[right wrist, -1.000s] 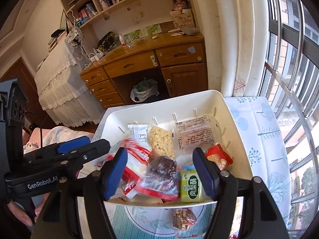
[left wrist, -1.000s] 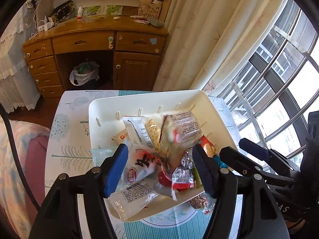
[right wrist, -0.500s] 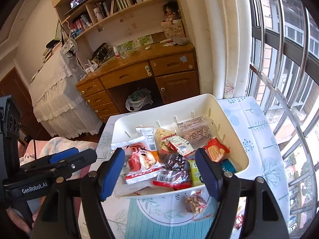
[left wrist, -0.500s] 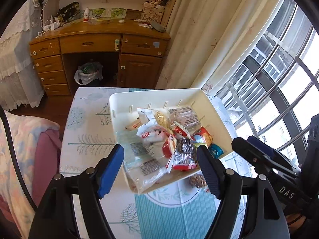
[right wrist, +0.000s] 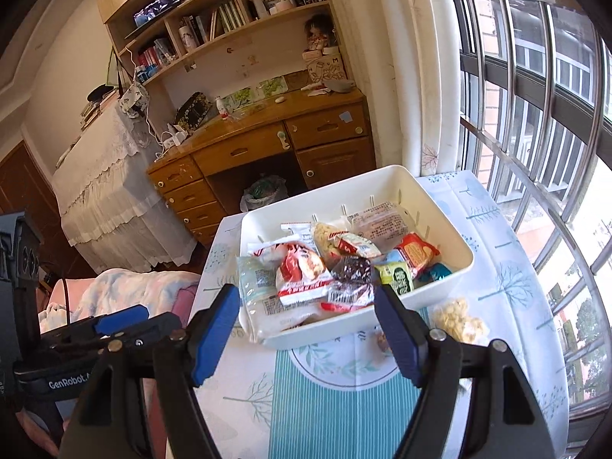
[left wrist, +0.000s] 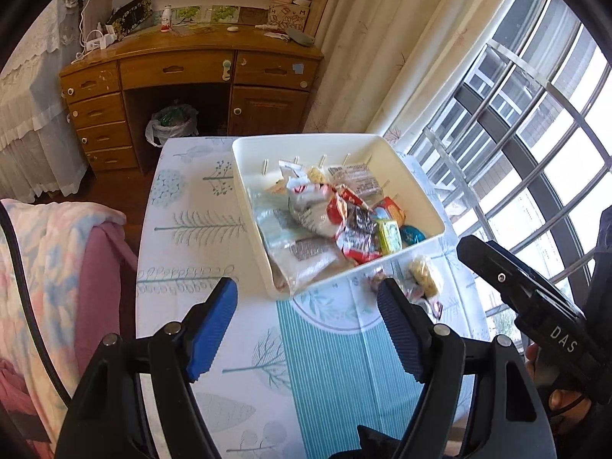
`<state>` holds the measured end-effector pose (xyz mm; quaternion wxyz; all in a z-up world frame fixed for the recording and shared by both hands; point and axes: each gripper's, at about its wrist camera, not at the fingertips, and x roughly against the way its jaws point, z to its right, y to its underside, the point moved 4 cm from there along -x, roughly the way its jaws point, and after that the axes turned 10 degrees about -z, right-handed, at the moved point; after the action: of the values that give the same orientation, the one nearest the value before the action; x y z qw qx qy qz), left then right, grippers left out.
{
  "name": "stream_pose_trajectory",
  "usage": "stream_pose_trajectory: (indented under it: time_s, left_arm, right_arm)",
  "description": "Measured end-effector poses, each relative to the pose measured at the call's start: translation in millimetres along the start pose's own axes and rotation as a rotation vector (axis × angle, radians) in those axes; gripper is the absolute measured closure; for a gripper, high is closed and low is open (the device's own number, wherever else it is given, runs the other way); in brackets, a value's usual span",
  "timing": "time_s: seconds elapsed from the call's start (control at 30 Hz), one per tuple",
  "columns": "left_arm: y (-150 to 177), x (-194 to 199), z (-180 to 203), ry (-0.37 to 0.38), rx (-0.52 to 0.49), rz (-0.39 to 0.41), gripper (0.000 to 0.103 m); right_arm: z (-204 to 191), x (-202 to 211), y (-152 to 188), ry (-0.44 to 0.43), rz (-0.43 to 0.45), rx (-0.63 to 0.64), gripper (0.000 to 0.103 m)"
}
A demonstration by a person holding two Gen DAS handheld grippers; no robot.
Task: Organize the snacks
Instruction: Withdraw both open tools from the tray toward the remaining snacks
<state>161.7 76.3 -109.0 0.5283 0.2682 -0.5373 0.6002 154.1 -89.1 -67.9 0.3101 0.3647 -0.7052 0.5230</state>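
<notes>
In the left wrist view, the left gripper (left wrist: 308, 331) hangs over the patterned tablecloth (left wrist: 325, 375) with its blue pads apart and nothing between them. Beyond it sits the white tray (left wrist: 413, 187), heaped with snack packets (left wrist: 344, 218); two more packets (left wrist: 422, 273) lie on the cloth just near its front right corner.

In the right wrist view, the right gripper (right wrist: 306, 331) also stands spread and empty, the tray (right wrist: 432, 206) just beyond, and a pale snack bag (right wrist: 457, 319) on the cloth to the right.

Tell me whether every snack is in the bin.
No. The white bin holds a heap of packets, but a pale puffed-snack packet and a small nut packet lie outside on the tablecloth by its near wall.
</notes>
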Motion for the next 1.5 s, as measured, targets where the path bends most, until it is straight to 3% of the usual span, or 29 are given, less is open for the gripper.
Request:
stream_pose_trajectory:
  time_s: [0.37,0.73,1.5]
  left_arm:
    - [27,3,1,0.008,0.000,-0.048,0.029]
    - [37,-11,24,0.004,0.009,-0.090,0.029]
    - [65,-70,141,-0.051,0.174,-0.166,0.023]
  right_arm:
    - [-2,4,27,-0.006,-0.035,-0.005,0.029]
    - [31,0,47,0.019,-0.106,0.021,0.029]
    - [151,-1,65,-0.056,-0.264,0.174,0.029]
